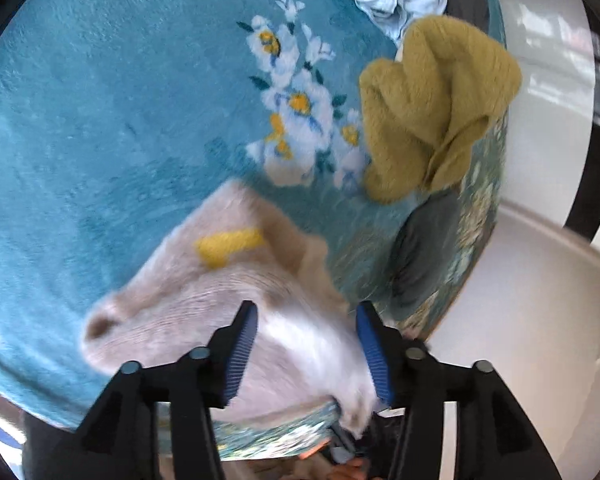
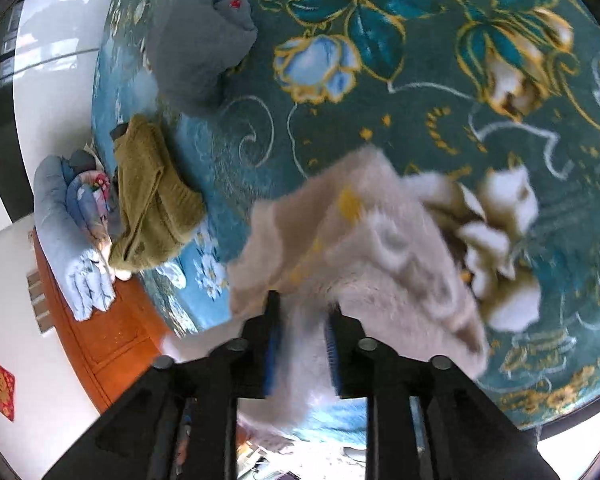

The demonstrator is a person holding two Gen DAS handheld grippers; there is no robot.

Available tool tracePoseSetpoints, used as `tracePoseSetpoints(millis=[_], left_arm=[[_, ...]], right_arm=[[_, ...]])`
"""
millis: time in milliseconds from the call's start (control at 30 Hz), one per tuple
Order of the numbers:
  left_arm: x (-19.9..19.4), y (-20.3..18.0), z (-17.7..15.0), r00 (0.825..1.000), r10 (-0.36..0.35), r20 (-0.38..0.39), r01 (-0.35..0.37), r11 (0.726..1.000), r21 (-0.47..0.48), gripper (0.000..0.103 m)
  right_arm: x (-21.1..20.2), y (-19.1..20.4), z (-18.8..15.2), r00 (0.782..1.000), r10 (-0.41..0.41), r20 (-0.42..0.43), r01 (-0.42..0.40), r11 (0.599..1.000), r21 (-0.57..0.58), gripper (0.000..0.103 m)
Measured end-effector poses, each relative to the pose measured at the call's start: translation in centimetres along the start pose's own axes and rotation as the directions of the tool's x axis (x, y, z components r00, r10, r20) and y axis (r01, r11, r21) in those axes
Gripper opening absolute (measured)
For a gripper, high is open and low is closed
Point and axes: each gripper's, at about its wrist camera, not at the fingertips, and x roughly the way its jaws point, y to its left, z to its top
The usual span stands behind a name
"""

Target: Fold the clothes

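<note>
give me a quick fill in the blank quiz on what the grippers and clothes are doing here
1. The right hand-held gripper is shut on the fluffy ____ garment.
2. The left hand-held gripper has its jaws ____ around that garment's edge.
3. The patch sewn on that garment is ____ in colour.
4. Beside the white flowers on the blanket lies a crumpled ____ garment.

Missing words: cream; open; yellow; olive-green
</note>
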Motion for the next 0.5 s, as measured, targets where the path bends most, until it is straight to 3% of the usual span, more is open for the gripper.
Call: tracePoseSetpoints(millis=[33,100,200,233,300,400,500], left_arm=[[0.0,0.0,0.2,1.000,-0.003,0.011,0.003,1.000,0.000,0.059],[-0.1,-0.2,0.4,0.999,0.008,0.032,-0.009,1.000,0.012,0.059],[-0.1,-1.1,0.4,0.987,0.146,0.073,-0.155,0.980,0.128,0.059],[0.1,-1.7,0.1,0.973,0.212,0.090,-0.226,0.954,0.195,0.059],[1.1,-2.8,-0.4,0.936,0.327,0.126,-0.351,0.875,0.333,0.059],[3.2,-3.8,-1.1,0.886,0.432,0.167,-0.456,0.754,0.473,0.059],[5.1,-3.8,-0.7,0.863,0.475,0.170,-0.491,0.712,0.503,0.059]], right_arm=[[0.1,0.1,0.3,1.000,-0.003,0.002,0.003,1.000,-0.008,0.039],[0.4,0.6,0.4,0.999,-0.046,0.006,0.047,0.997,-0.061,0.041],[0.8,1.3,0.6,0.994,-0.111,0.015,0.112,0.984,-0.139,0.042],[0.9,1.6,0.6,0.991,-0.133,0.019,0.134,0.977,-0.165,0.042],[1.1,2.0,0.7,0.984,-0.175,0.029,0.177,0.960,-0.215,0.042],[1.5,2.8,0.9,0.970,-0.237,0.048,0.240,0.927,-0.289,0.042],[1.9,3.5,1.1,0.953,-0.295,0.072,0.301,0.883,-0.360,0.042]])
